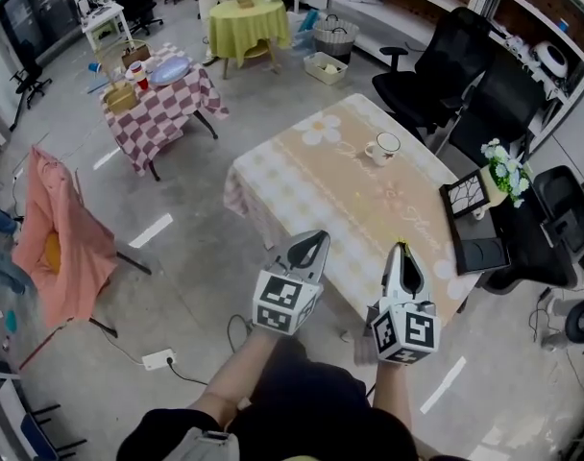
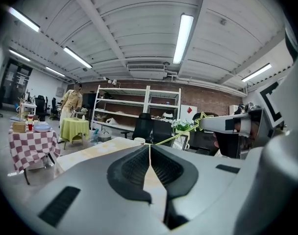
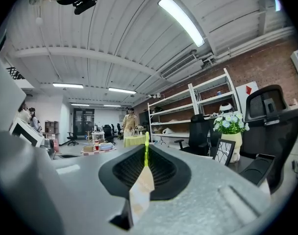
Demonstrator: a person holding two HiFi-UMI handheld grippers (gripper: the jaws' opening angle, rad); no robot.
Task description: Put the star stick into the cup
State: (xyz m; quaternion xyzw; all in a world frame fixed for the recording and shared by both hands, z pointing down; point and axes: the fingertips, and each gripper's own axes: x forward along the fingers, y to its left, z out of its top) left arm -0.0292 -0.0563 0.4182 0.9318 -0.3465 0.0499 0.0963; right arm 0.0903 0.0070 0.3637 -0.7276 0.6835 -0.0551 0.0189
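- Over the near edge of the table (image 1: pixel 302 176), the head view shows the left gripper (image 1: pixel 314 240) and the right gripper (image 1: pixel 402 248) held side by side. Both point across the cloth. The cup (image 1: pixel 382 146) stands upright near the far edge, well apart from both.
- Left gripper view: this gripper's jaws are pressed together with nothing between them. The cup stands on the table beyond their tips. The right gripper reaches in from the side with the stick (image 2: pixel 181 132). The stick's yellow-green star sits just at that gripper's tip, and the thin shaft slants down toward the cup's side.
- Right gripper view: the jaws are clamped on the stick, which shows edge-on as a green line rising between the pads. Flowers (image 3: pixel 230 124) and a black chair (image 3: pixel 266 116) stand beyond.
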